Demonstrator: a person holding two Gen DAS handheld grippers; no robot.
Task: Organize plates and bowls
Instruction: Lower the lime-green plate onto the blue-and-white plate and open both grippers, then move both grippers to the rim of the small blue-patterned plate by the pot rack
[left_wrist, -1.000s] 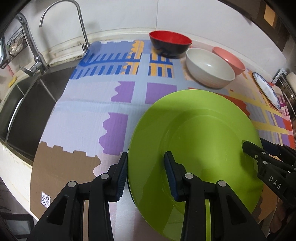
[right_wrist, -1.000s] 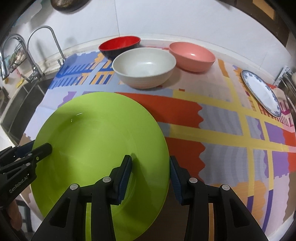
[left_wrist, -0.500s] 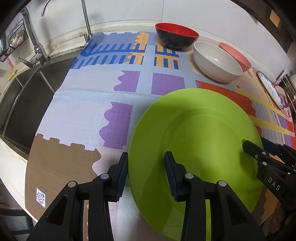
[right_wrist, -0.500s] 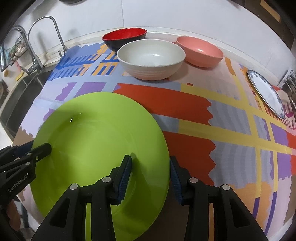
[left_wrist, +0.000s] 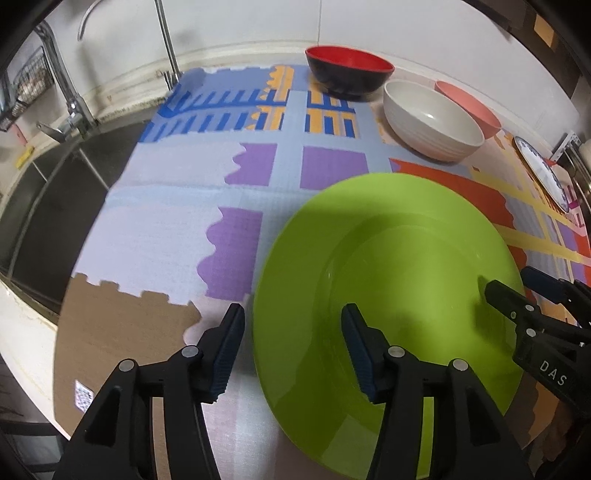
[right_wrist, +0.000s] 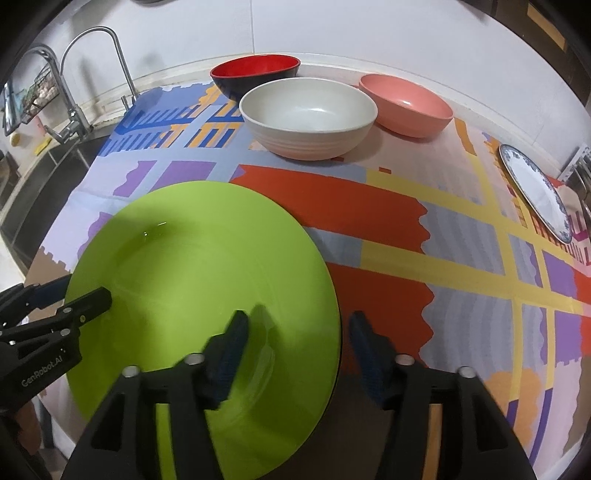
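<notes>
Large round lime-green plastic plate (left_wrist: 399, 280), flat on the colourful patterned mat (left_wrist: 184, 229) near the front edge of the counter, straddled at opposite rims. Left gripper (left_wrist: 291, 347) opening, pads clear of the left rim, nothing clenched. Right gripper (right_wrist: 297, 350) likewise opening around the right rim, pads apart from it. Probably a two-sided release after setting the plate down level. Behind, grouped along the wall: red-and-black bowl (right_wrist: 255, 74), cream ribbed bowl (right_wrist: 308, 118), pink bowl (right_wrist: 406, 105), seemingly kept together by kind. Blue-rimmed white plate (right_wrist: 532, 192) well apart at the right, likely the next piece for the green one.
</notes>
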